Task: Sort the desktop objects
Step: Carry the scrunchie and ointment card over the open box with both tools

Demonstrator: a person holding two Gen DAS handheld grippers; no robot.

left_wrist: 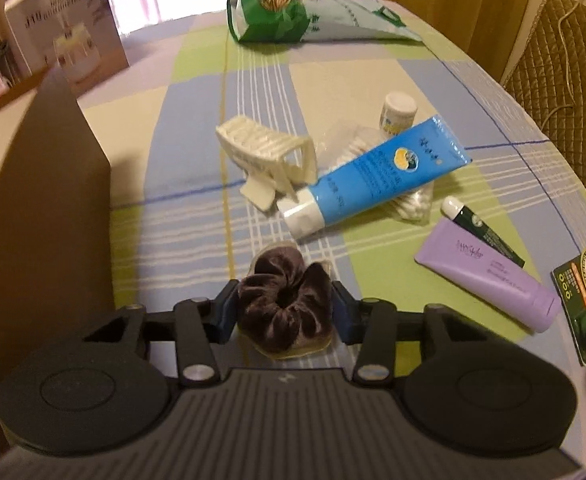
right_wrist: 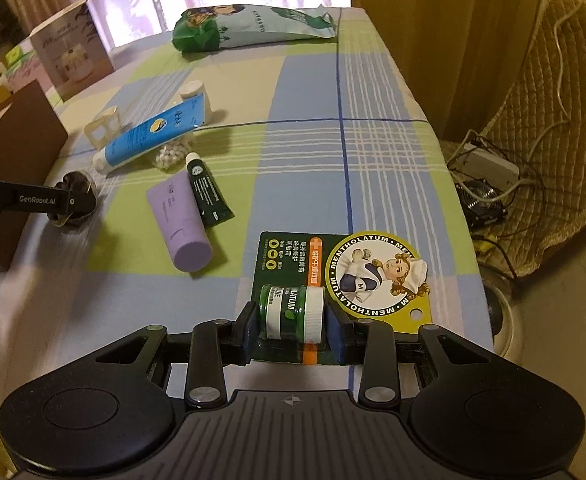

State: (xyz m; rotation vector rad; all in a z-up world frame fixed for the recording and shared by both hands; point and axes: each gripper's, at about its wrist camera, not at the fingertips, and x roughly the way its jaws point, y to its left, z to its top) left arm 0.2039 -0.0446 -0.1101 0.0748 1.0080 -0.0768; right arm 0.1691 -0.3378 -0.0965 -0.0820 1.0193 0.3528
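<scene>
Left gripper [left_wrist: 285,312] clamping brown scrunchie [left_wrist: 283,304], right gripper [right_wrist: 293,328] clamping carded balm jar [right_wrist: 293,310]

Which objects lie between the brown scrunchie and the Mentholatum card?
In the right wrist view: purple tube and dark green tube, between scrunchie and card.

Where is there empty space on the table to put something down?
Bare cloth runs along the right side, between the green bag and the balm card. More lies between the bag and the blue tube. It is crowded around that tube, the clip and purple tube.
</scene>
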